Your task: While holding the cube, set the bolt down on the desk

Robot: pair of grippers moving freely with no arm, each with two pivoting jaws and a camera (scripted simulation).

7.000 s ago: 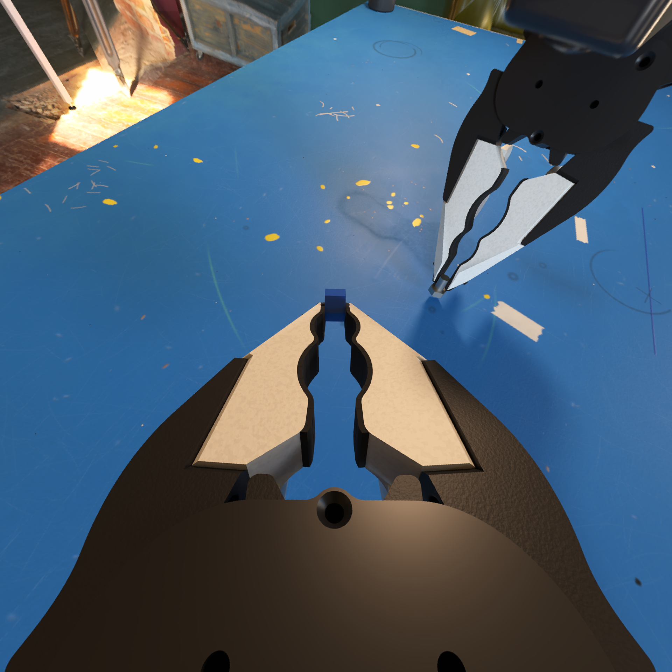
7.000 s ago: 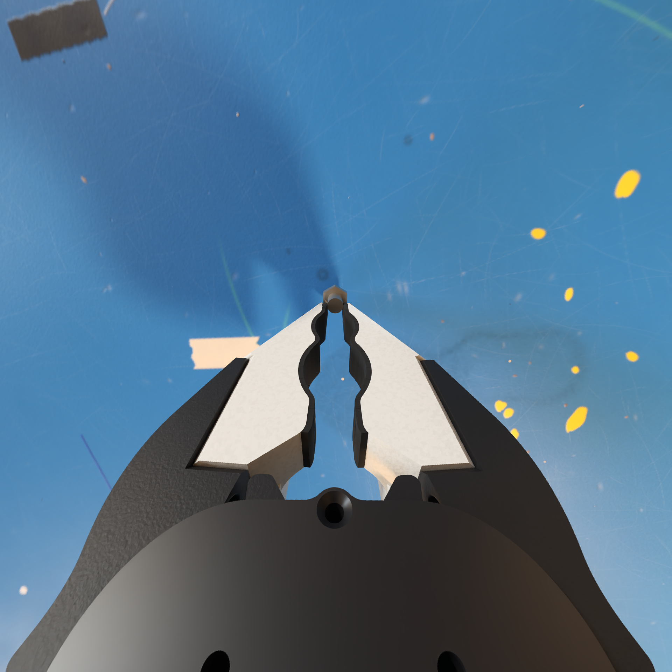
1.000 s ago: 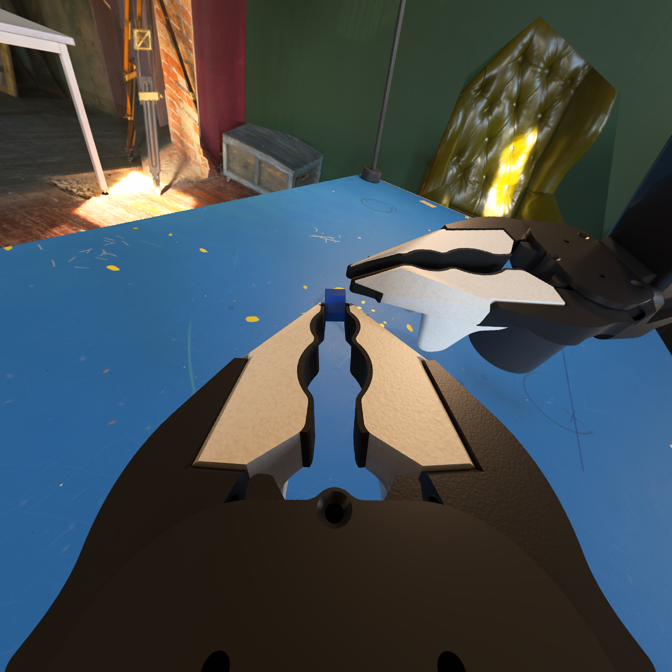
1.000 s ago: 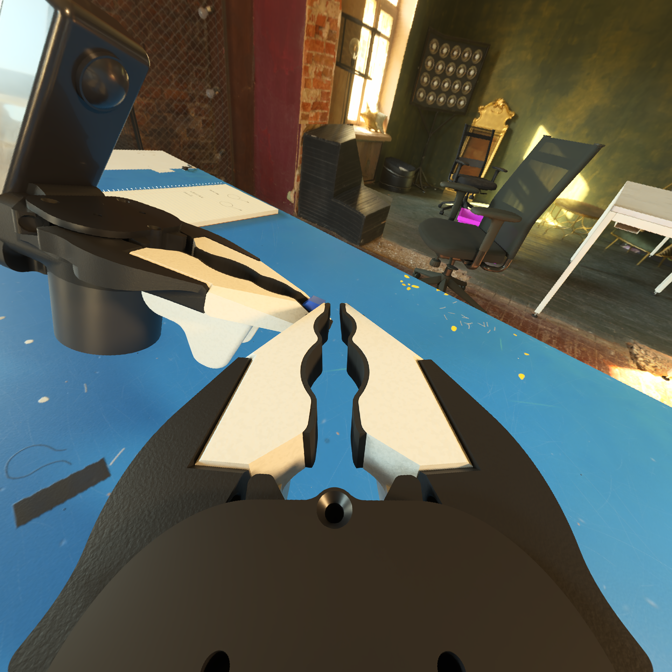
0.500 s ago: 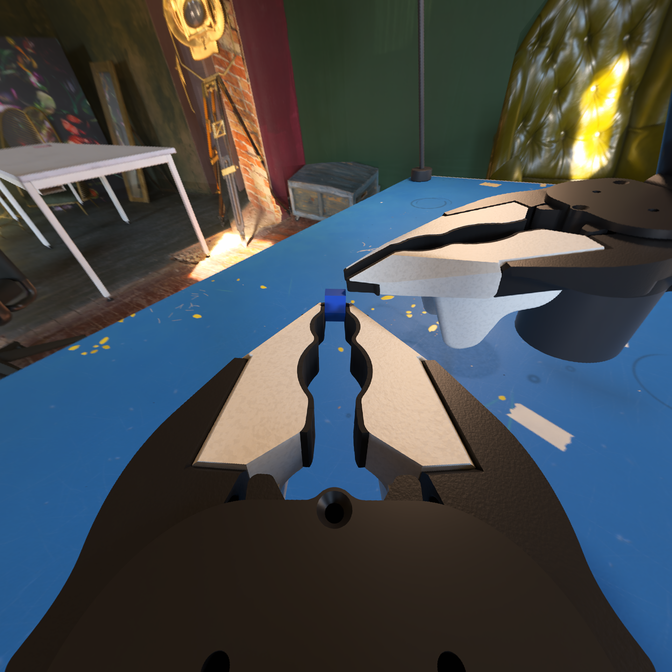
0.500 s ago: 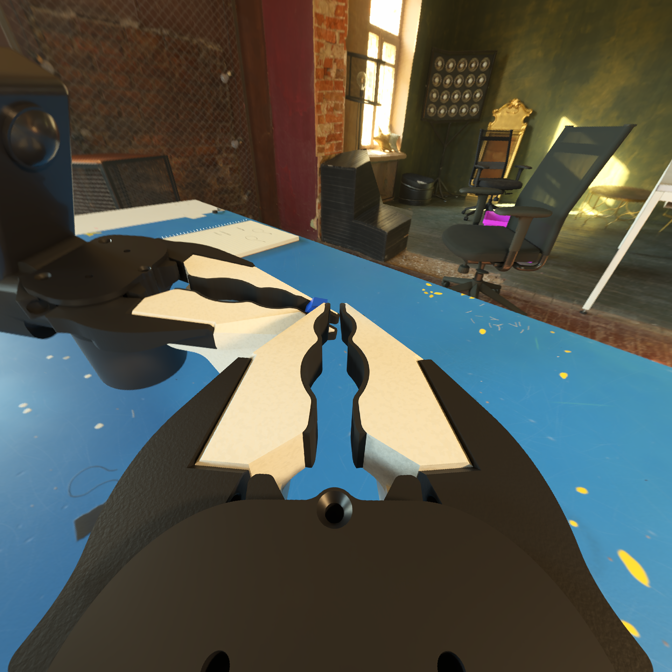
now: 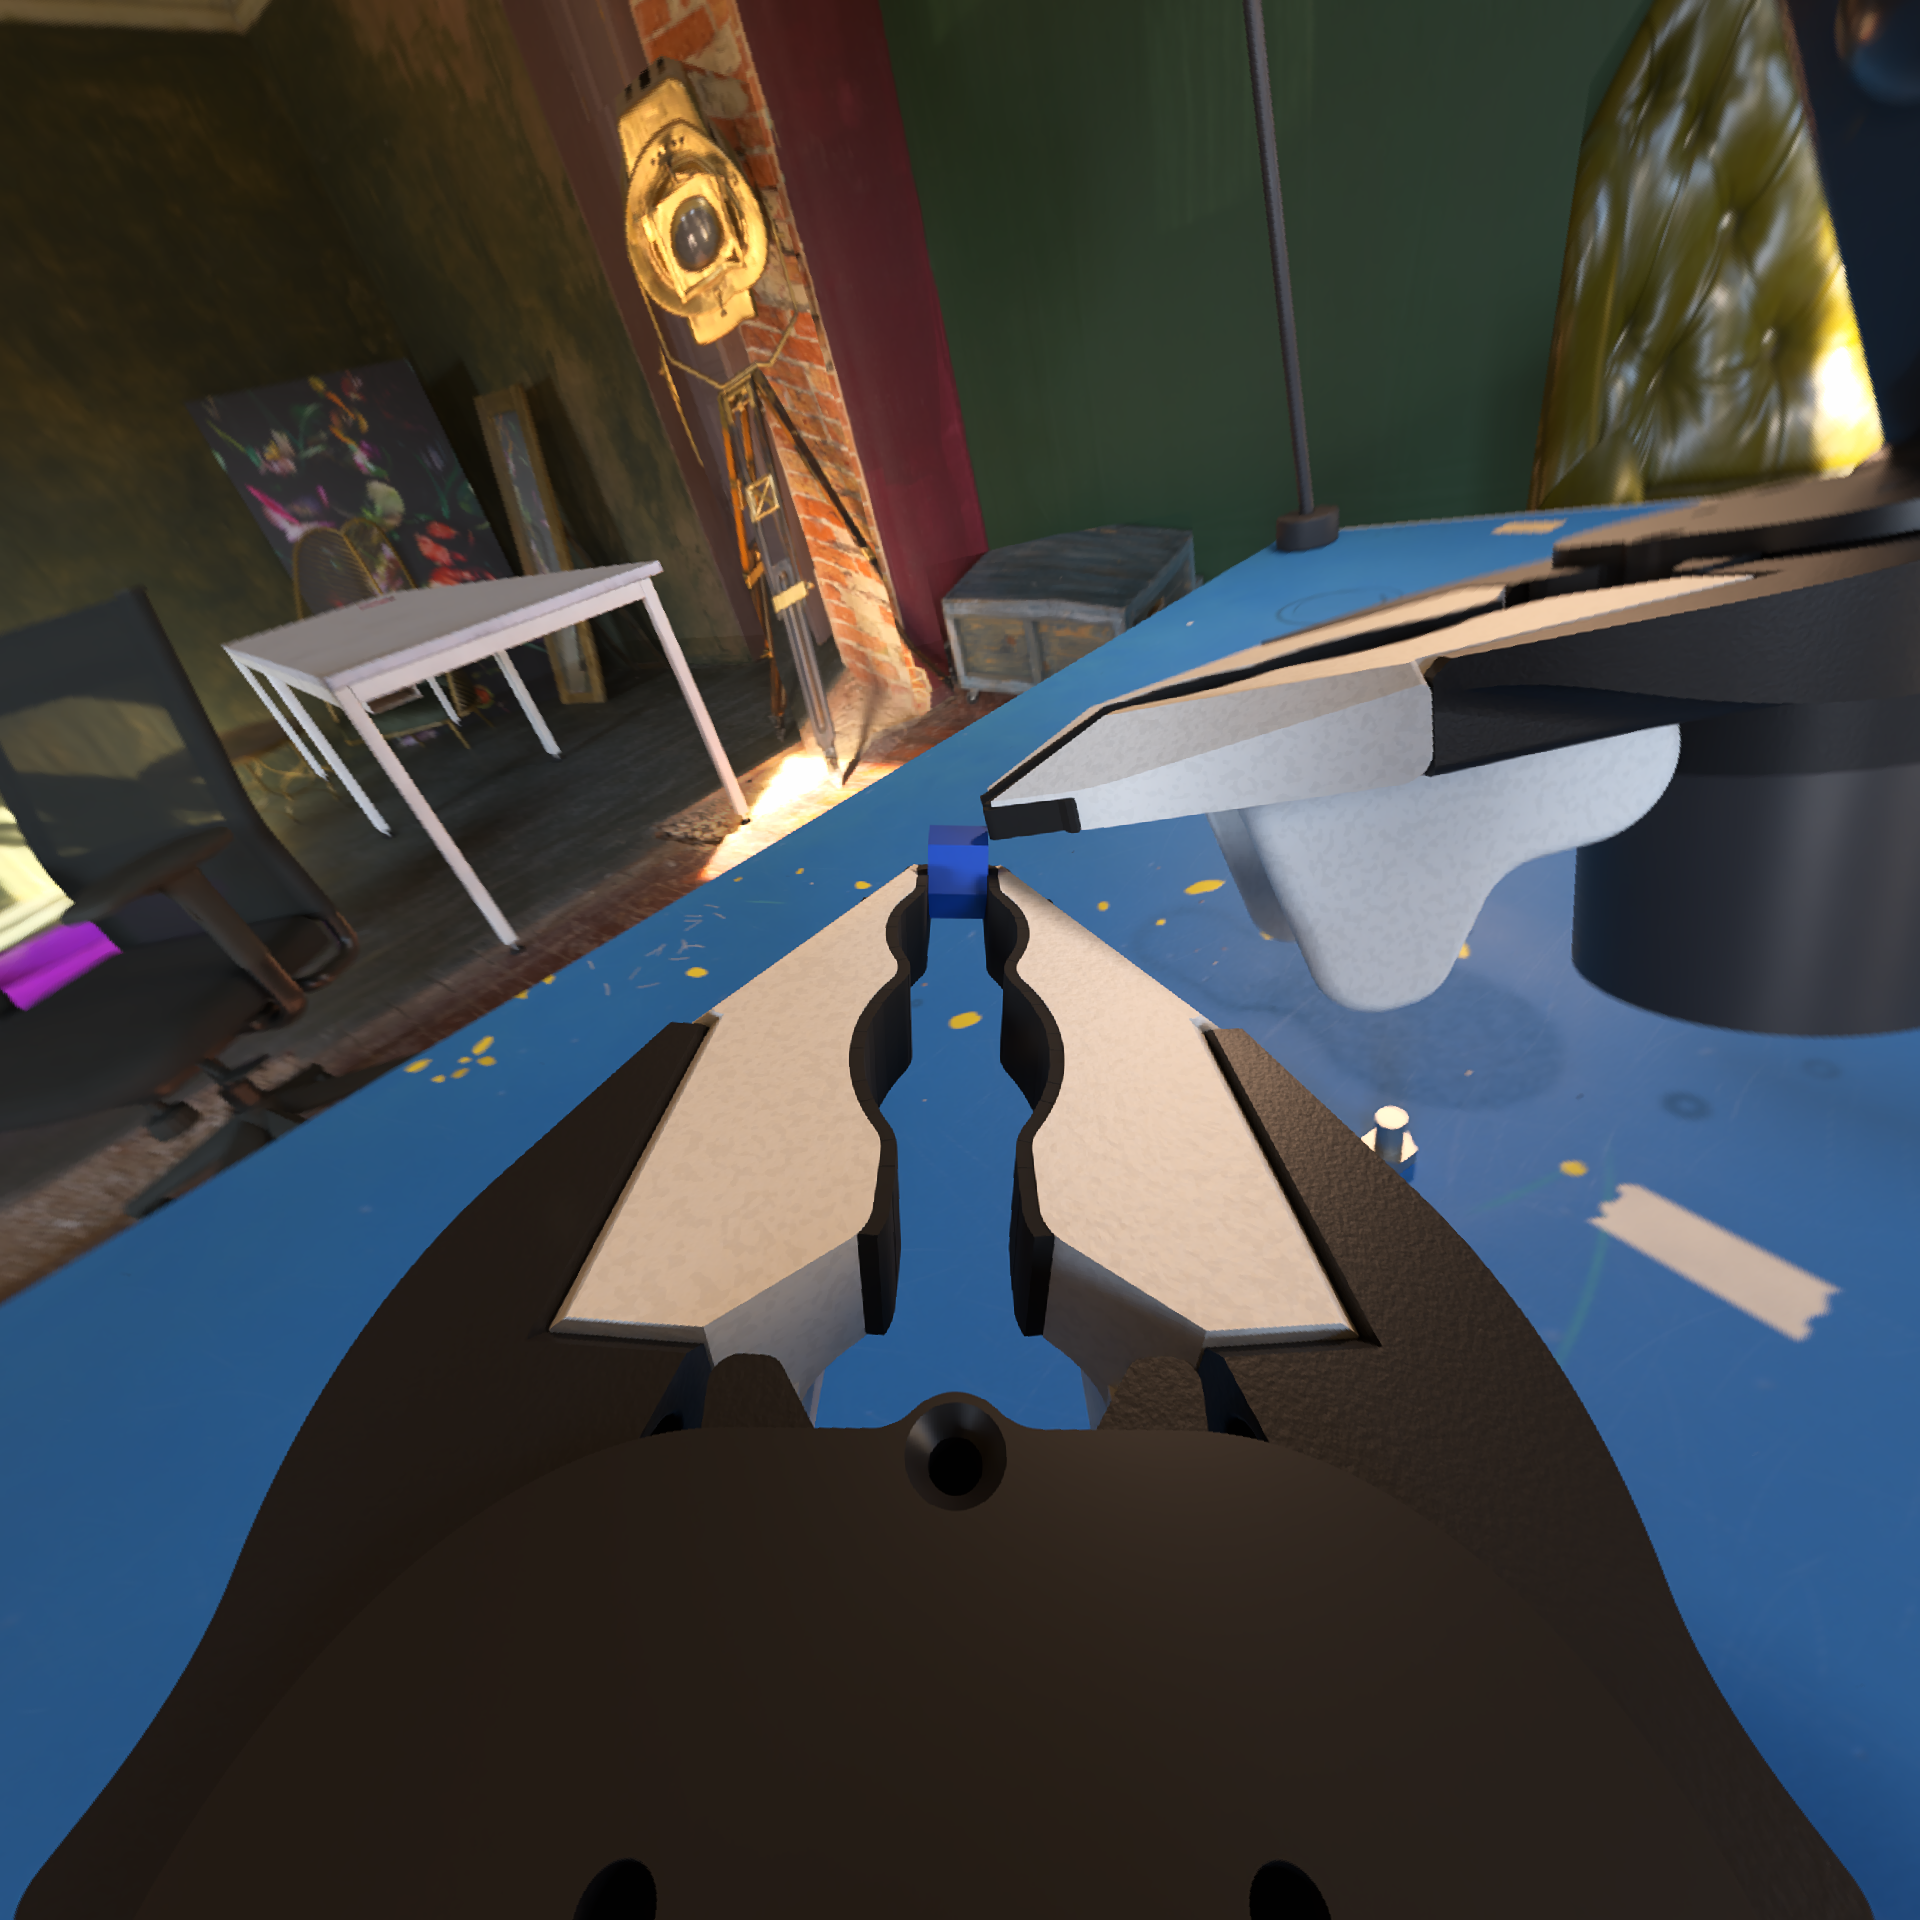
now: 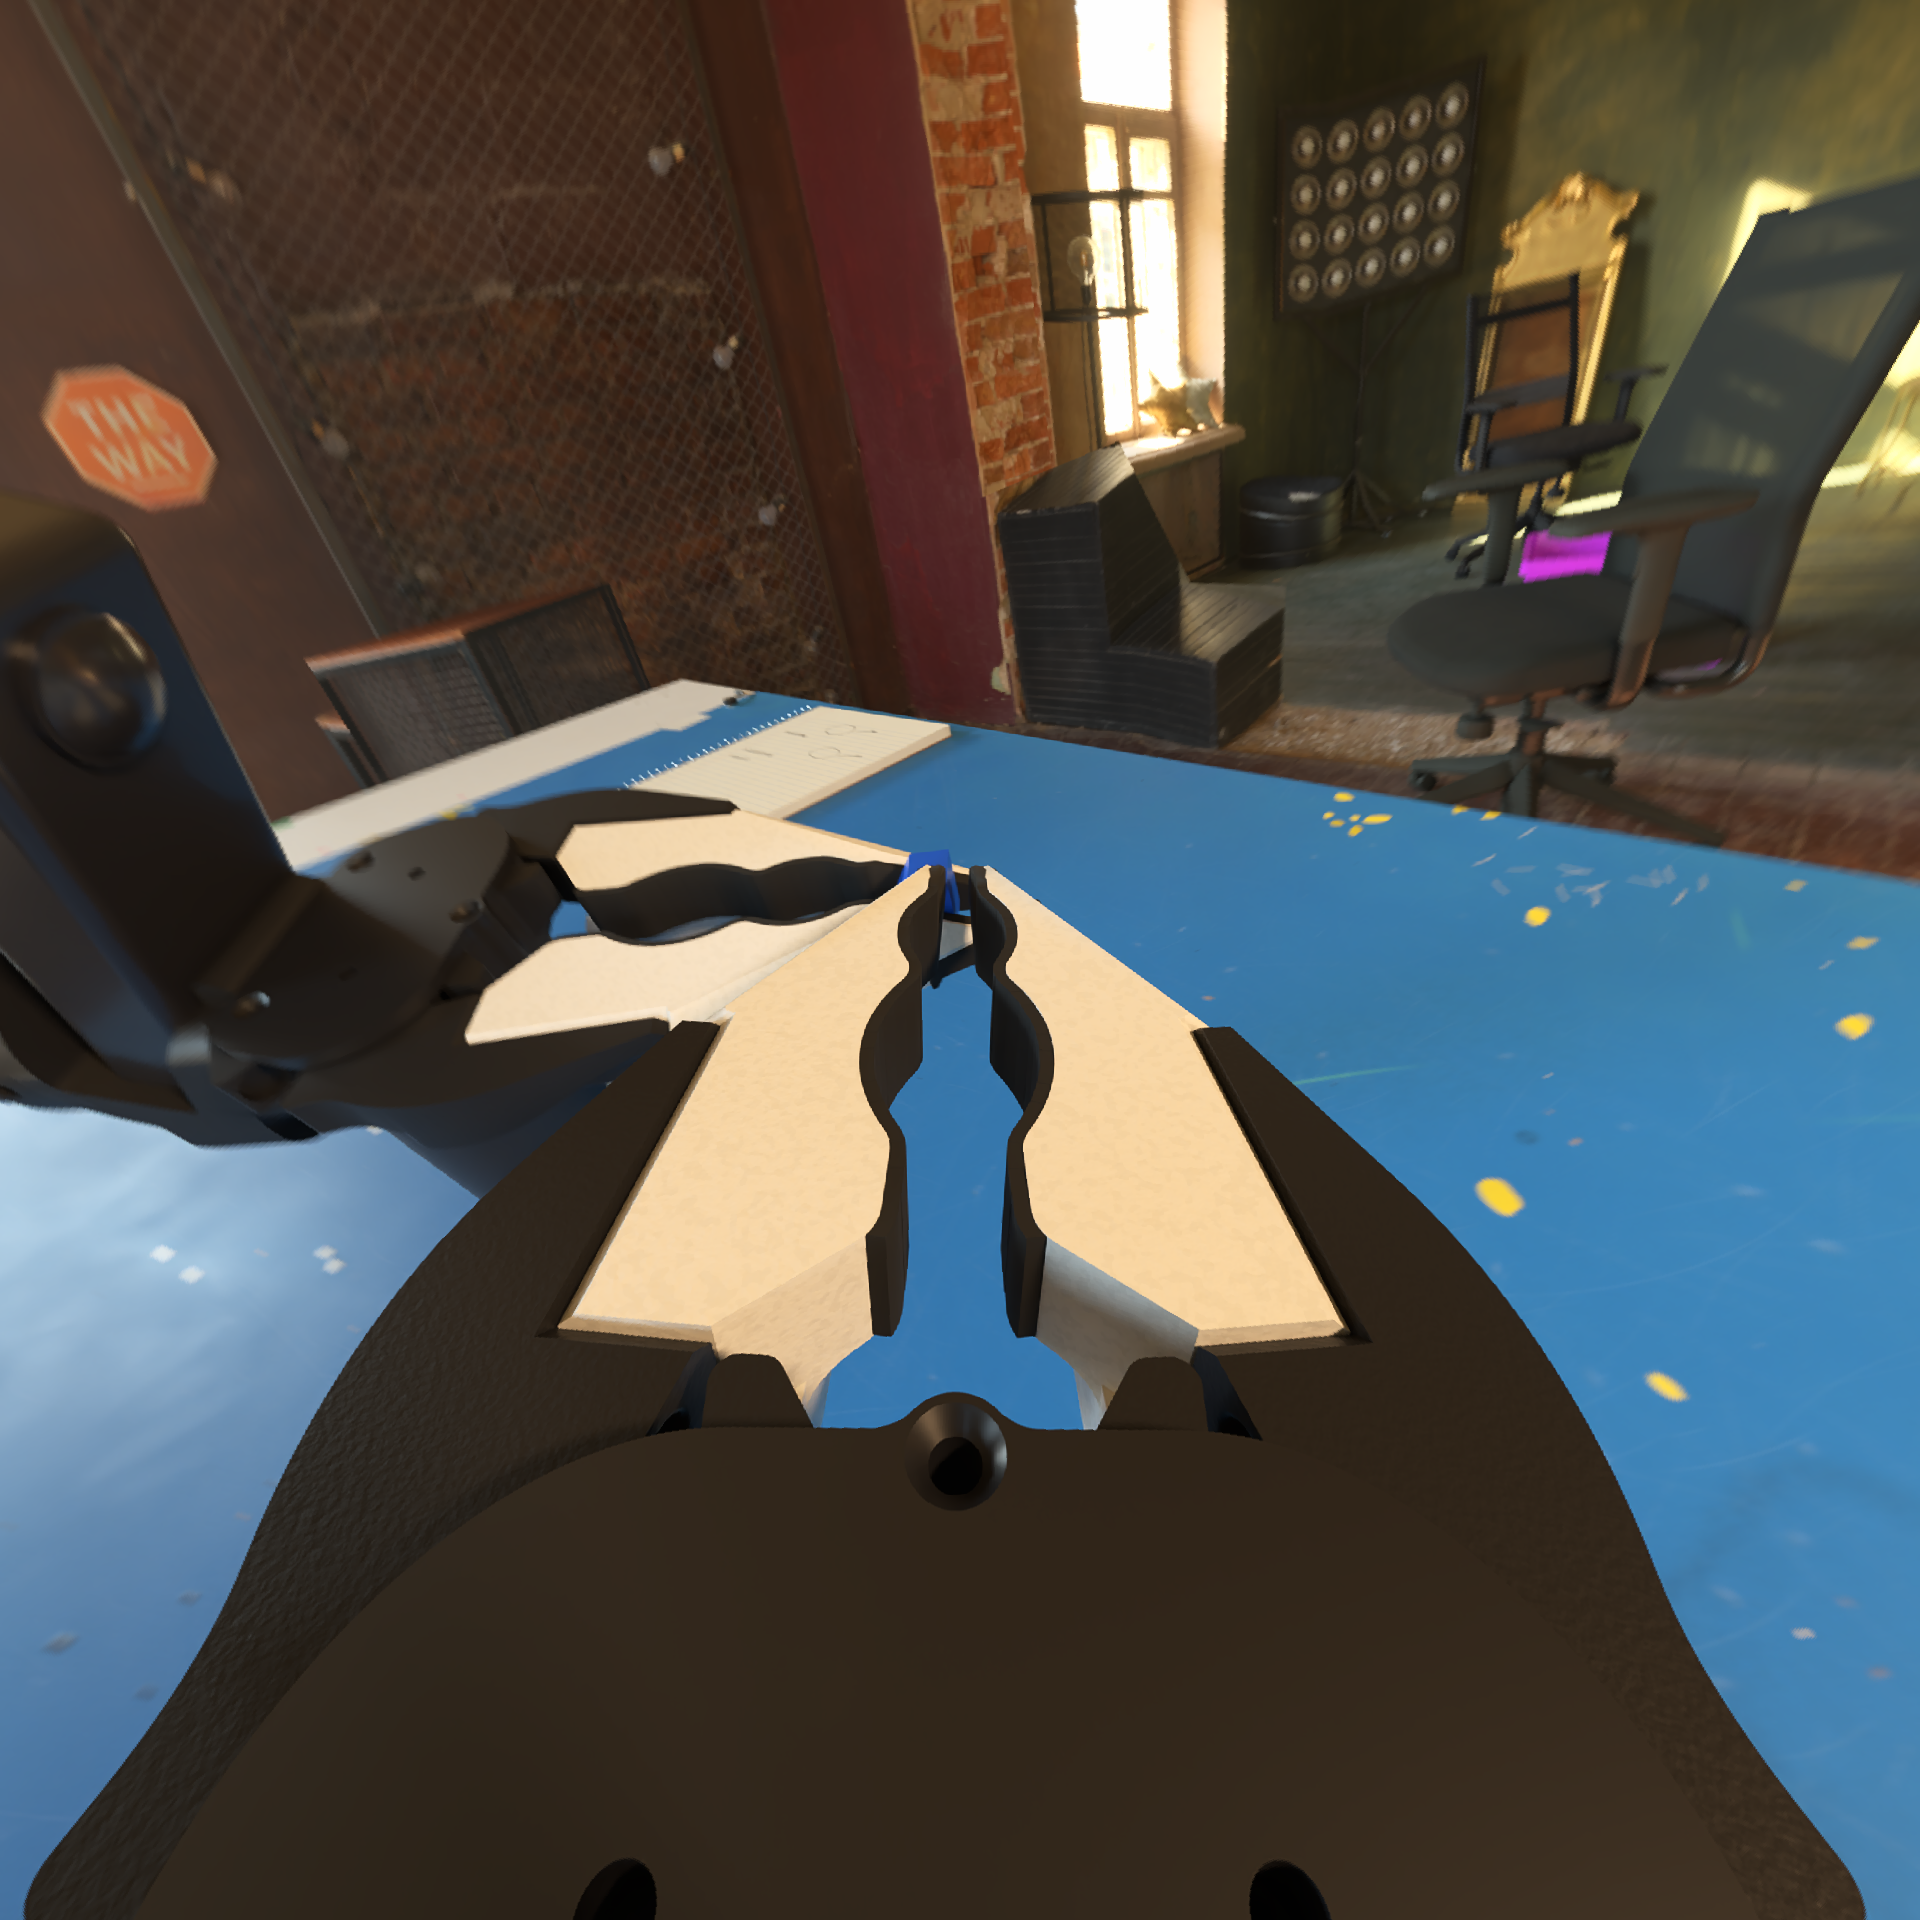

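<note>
Gripping the small blue cube (image 7: 957, 881) right at its fingertips, the left gripper (image 7: 957, 896) hangs above the blue desk (image 7: 312, 1455), its tan pads pinched narrow on either side of that little block, and from the right wrist view the same cube (image 8: 925, 865) peeks out blue at the tip of the left gripper (image 8: 902, 875), which reaches in from the left there. Over to the right gripper (image 8: 958, 883): its fingers stand close together with a slim gap between the tips and nothing in them, and in the left wrist view the right gripper (image 7: 1023, 816) comes in from the right, lying nearly level, its tip just beside the cube, though whether they touch I cannot tell. And there is the bolt (image 7: 1390, 1135), a small pale metal piece, down on the desk to the right of the left gripper's fingers and well below the right gripper, upright by the look of it. A strip of pale tape (image 7: 1714, 1271) lies on the desk near the bolt, and yellow flecks (image 7: 965, 1020) dot the blue surface
</note>
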